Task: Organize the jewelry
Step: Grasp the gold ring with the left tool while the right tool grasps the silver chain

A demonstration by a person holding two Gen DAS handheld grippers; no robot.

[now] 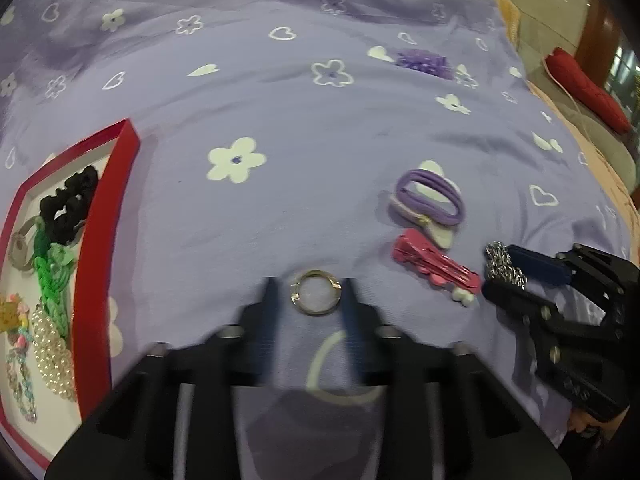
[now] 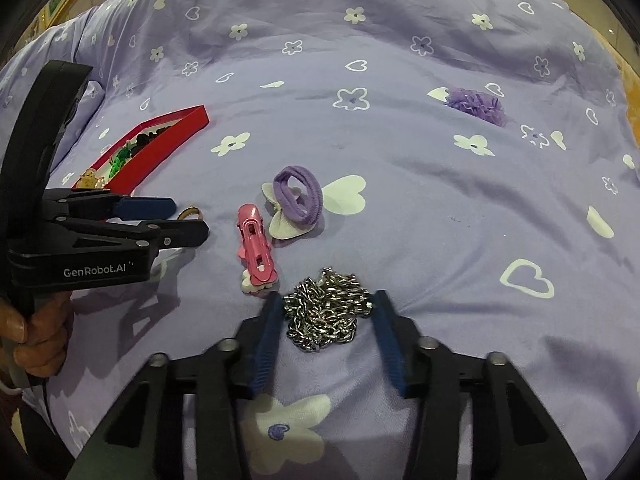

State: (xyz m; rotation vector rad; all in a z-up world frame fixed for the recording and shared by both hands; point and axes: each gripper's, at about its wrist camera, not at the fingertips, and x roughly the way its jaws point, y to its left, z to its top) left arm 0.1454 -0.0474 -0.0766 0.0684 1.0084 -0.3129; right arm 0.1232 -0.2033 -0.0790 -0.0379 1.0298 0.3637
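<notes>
A metal ring (image 1: 316,292) lies on the purple bedsheet between the open fingers of my left gripper (image 1: 310,286); it also shows in the right wrist view (image 2: 191,213). My right gripper (image 2: 326,300) is open around a heap of silver chain (image 2: 326,312), which also shows in the left wrist view (image 1: 503,266). A pink hair clip (image 1: 434,266) and a purple hair tie (image 1: 430,196) lie between the two grippers. A red box (image 1: 102,240) at the left holds a black scrunchie (image 1: 70,204), green tie, pearl and bead pieces.
A purple scrunchie (image 1: 424,62) lies far back on the sheet. The bed's right edge (image 1: 560,120) runs past a red cushion (image 1: 584,88). The red box also shows in the right wrist view (image 2: 160,144).
</notes>
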